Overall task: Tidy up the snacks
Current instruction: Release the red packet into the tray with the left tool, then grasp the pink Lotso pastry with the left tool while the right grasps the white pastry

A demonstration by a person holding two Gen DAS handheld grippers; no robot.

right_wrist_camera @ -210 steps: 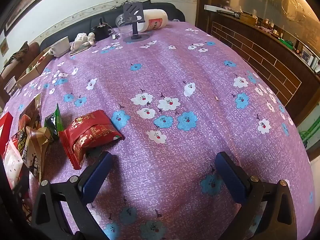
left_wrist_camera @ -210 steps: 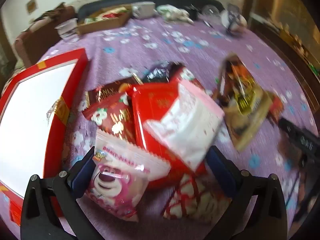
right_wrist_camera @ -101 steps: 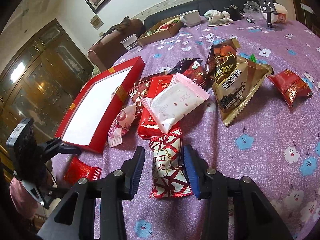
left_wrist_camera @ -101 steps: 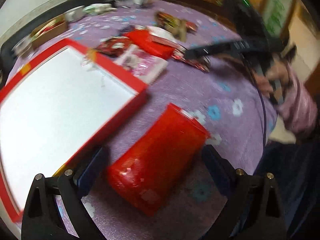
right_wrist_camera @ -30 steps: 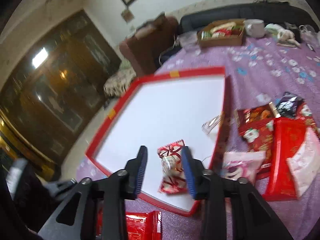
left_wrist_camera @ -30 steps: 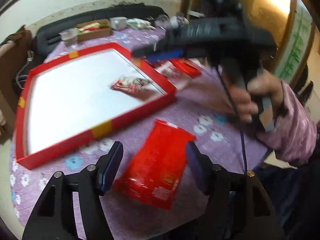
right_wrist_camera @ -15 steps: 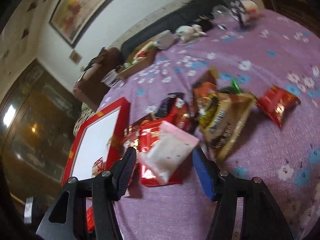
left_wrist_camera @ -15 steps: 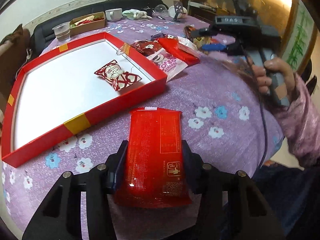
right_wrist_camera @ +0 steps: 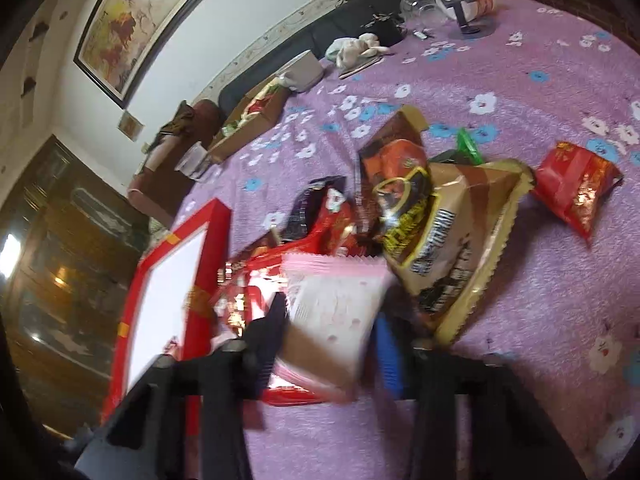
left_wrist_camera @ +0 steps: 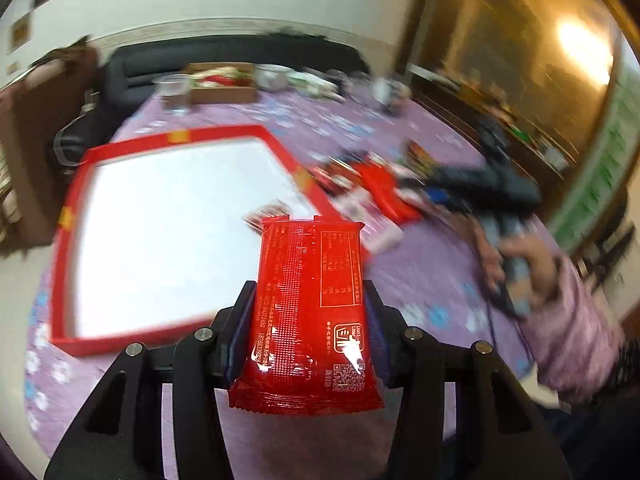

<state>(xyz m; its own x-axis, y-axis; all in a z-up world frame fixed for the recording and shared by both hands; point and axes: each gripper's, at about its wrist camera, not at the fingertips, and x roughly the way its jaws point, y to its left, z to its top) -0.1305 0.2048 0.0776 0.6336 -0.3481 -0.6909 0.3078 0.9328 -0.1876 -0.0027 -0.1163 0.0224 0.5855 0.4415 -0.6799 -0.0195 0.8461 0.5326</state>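
Note:
My left gripper [left_wrist_camera: 306,320] is shut on a flat red snack packet [left_wrist_camera: 310,300] and holds it above the near edge of the red box with a white floor [left_wrist_camera: 168,240]. A red-and-white wrapped snack [left_wrist_camera: 267,213] lies in the box, partly hidden behind the packet. My right gripper [right_wrist_camera: 330,332] is closed around a pink-and-white snack packet [right_wrist_camera: 332,320] on top of the snack pile [right_wrist_camera: 320,240]. The right gripper also shows in the left wrist view [left_wrist_camera: 480,188].
A brown-gold bag [right_wrist_camera: 452,240] and a small red packet [right_wrist_camera: 576,188] lie right of the pile on the purple flowered cloth [right_wrist_camera: 500,92]. A cardboard box [left_wrist_camera: 222,84], a plastic cup [left_wrist_camera: 173,94] and a mug [right_wrist_camera: 304,70] stand at the far edge.
My left gripper has lifted the red packet off the cloth and moved it over the box edge. My right gripper has dropped onto the pile and closed around the pink-and-white packet.

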